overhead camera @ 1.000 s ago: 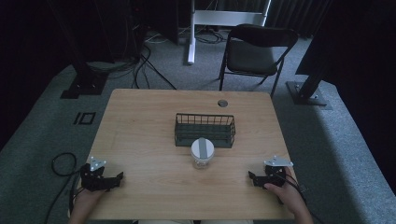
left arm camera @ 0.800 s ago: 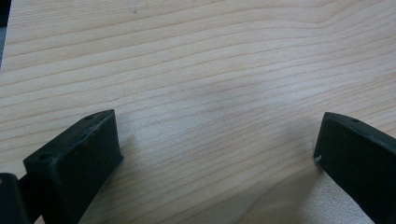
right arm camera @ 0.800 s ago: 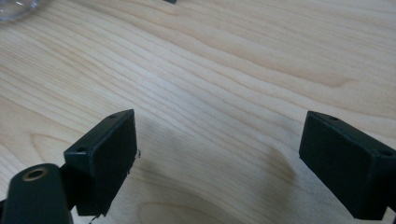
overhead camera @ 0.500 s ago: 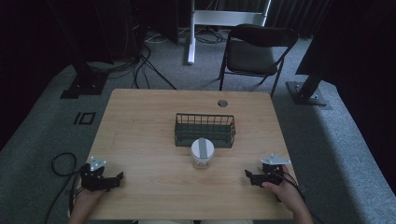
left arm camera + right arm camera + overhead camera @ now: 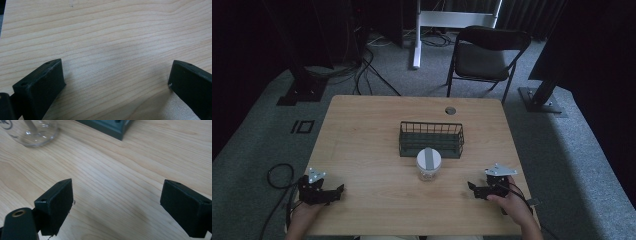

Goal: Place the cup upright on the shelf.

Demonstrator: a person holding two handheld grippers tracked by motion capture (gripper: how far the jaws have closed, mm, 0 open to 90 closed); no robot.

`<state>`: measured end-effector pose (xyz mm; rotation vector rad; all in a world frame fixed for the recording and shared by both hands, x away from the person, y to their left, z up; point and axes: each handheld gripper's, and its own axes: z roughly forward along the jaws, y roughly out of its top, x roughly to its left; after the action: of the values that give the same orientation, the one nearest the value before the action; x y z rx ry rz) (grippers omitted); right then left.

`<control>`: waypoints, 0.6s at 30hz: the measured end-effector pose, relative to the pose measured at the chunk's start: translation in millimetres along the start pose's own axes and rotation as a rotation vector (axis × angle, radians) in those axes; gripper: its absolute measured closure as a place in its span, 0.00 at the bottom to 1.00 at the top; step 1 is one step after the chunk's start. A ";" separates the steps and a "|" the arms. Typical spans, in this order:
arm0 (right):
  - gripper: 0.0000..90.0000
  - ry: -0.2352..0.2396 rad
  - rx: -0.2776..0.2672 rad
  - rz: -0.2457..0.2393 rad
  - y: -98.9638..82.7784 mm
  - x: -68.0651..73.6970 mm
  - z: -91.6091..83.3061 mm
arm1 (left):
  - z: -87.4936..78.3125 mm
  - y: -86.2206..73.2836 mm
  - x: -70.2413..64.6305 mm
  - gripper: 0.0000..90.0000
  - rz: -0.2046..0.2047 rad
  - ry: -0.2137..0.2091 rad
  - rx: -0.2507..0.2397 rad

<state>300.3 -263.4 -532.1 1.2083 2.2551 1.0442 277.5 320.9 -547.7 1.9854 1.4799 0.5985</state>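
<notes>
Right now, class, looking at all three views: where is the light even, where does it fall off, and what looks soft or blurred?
High view: the table is evenly lit, the surrounding room very dark. Left gripper view: wood grain sharp, soft shadows beside the jaws. Right gripper view: the glass jar and basket at the top edge look slightly soft.

No legible text, labels or numbers anywhere.

We see the dark wire basket point(image 5: 431, 139) mid light wooden bench point(image 5: 362, 135), the white-lidded clear glass jar point(image 5: 428, 163) just near of it, a black folding chair point(image 5: 484, 55) beyond.
</notes>
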 end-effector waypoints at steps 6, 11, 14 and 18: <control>0.12 0.028 -0.014 -0.018 5.6 9.9 5.3 | 0.0 0.0 0.0 0.01 0.000 0.000 0.000; 0.12 0.051 -0.017 -0.037 9.4 18.8 10.4 | 0.0 0.0 0.0 0.01 0.000 0.000 0.000; 0.12 0.059 -0.016 -0.045 10.7 21.9 12.6 | 0.0 0.0 0.1 0.01 0.001 0.000 0.000; 0.12 0.073 -0.023 -0.056 14.4 28.2 15.8 | 0.0 0.0 0.0 0.01 0.000 0.000 0.000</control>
<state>302.2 -228.1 -531.0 1.1079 2.3114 1.1074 277.5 320.9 -547.7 1.9861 1.4798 0.5986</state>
